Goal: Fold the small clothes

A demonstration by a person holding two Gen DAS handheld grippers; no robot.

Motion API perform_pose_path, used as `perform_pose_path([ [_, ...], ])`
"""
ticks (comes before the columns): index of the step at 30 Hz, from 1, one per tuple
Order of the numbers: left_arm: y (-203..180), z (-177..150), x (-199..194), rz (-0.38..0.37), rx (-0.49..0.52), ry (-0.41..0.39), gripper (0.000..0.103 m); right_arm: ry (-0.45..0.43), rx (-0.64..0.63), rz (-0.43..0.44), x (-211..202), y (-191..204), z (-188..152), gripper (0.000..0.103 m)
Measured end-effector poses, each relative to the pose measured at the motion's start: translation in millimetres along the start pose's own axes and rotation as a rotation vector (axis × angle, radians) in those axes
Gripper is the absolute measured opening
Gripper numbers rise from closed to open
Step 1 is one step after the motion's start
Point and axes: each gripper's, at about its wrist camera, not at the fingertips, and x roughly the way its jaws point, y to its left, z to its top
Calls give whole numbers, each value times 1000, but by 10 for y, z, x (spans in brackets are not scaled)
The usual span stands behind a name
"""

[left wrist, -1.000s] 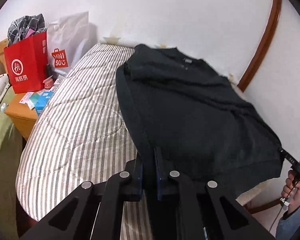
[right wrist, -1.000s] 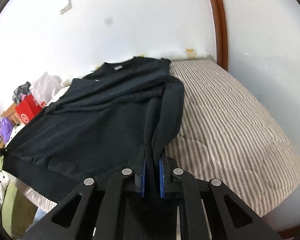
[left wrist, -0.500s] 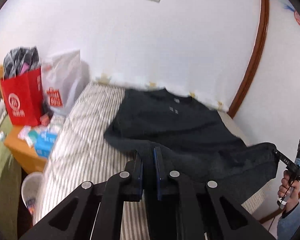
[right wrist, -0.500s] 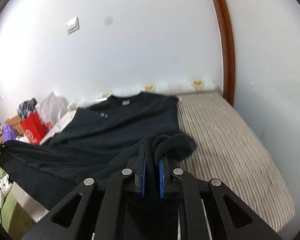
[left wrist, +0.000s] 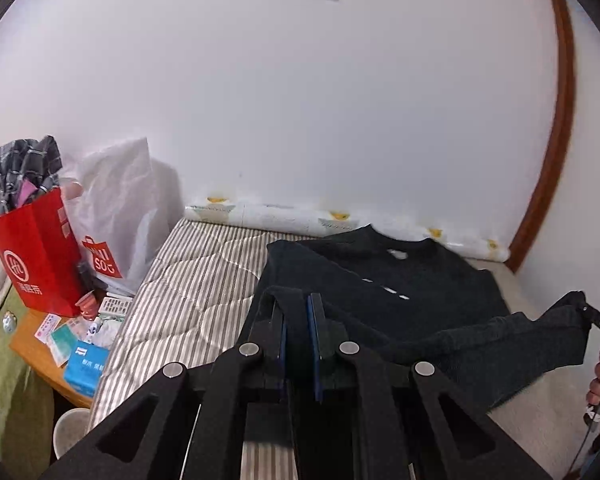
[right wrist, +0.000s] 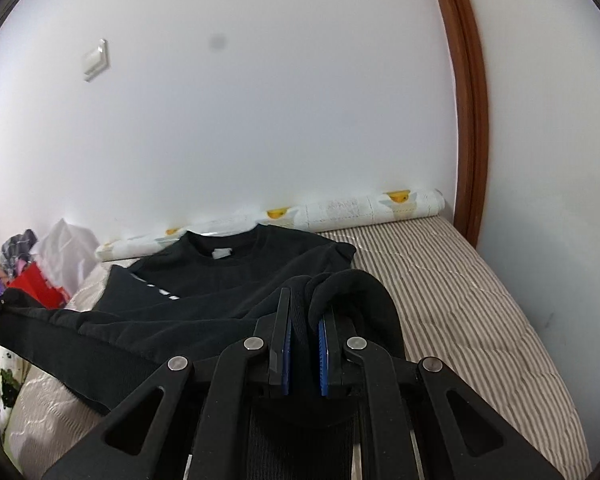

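On the striped bed (right wrist: 480, 292), left tool (left wrist: 296, 332) and right tool (right wrist: 304, 320) are each pinching a hem corner of the black sweatshirt (right wrist: 236, 280), folding it; next probably laying the hem down near the collar.

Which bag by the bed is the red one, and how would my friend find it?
Start at the striped bed and look off its left side to the wooden bedside table. Two bags stand there; the red bag is the left one, with checked cloth poking out, while its neighbour, the white bag, is pale plastic.
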Motion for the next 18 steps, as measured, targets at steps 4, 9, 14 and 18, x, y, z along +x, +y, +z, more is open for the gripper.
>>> perform_pose_path([
  [4, 10, -35, 450, 40, 16, 54, 10, 55, 0, -18, 404, -24, -20, 11],
  [9, 80, -191, 863, 58, 2, 155, 10, 154, -22, -45, 908, -73, -136, 12],
  [14, 54, -304, 1051, 70, 15, 214, 12, 245, 1, -84, 1214, -222, -244, 18],
  [18, 60, -318, 1004, 41, 19, 232, 17, 236, 47, -87, 970, -348, -237, 47],
])
